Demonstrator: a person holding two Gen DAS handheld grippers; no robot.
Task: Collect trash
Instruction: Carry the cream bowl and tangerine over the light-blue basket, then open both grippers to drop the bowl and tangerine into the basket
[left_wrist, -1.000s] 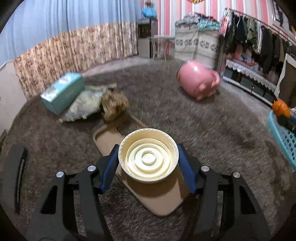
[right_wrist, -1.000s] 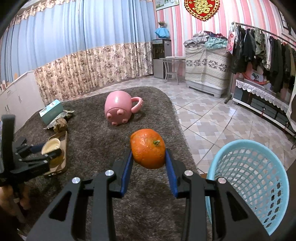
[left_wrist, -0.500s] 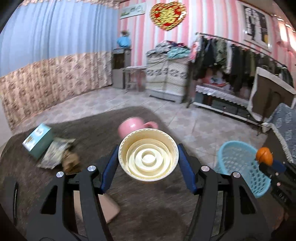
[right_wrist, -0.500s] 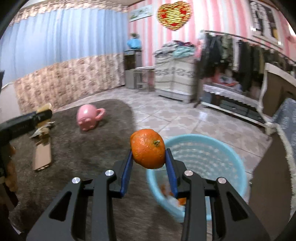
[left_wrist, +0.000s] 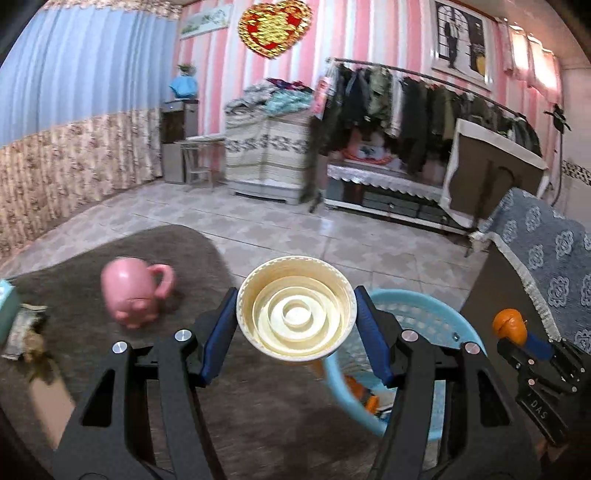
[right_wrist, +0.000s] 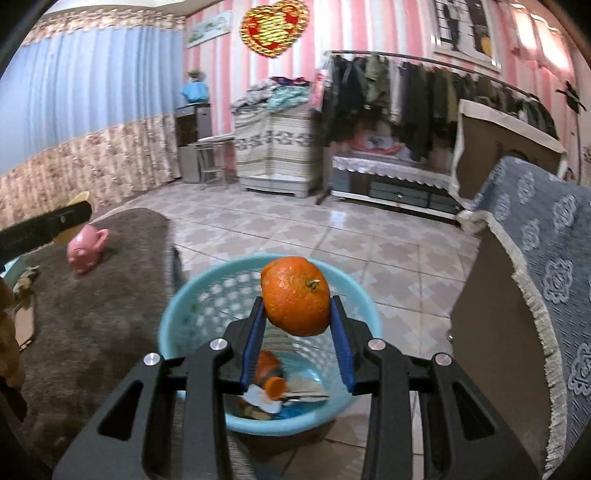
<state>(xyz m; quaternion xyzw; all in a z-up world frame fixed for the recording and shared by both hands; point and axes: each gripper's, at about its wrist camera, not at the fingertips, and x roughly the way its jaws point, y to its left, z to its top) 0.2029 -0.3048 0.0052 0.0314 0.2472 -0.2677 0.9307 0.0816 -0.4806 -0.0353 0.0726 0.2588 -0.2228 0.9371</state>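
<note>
My left gripper (left_wrist: 296, 325) is shut on a cream plastic cup (left_wrist: 295, 308), seen bottom-on, held just left of and above the light blue basket (left_wrist: 428, 314). My right gripper (right_wrist: 297, 325) is shut on an orange (right_wrist: 295, 295) and holds it above the basket (right_wrist: 207, 295). The basket holds orange peel (right_wrist: 267, 373) and some wrappers. The right gripper with the orange (left_wrist: 509, 326) also shows at the right of the left wrist view. The left gripper (right_wrist: 44, 225) shows at the left edge of the right wrist view.
A pink pig-shaped mug (left_wrist: 135, 291) lies on the brown rug (left_wrist: 207, 258). Crumpled wrappers (left_wrist: 26, 332) and a cardboard piece (left_wrist: 48, 402) lie at the rug's left. A sofa with a blue cover (right_wrist: 535, 258) stands right of the basket. Tiled floor (right_wrist: 332, 236) lies beyond.
Both grippers have swung right, from over the rug to the basket. The orange is now above the basket and the cup is beside its rim. Both grips are unchanged.
</note>
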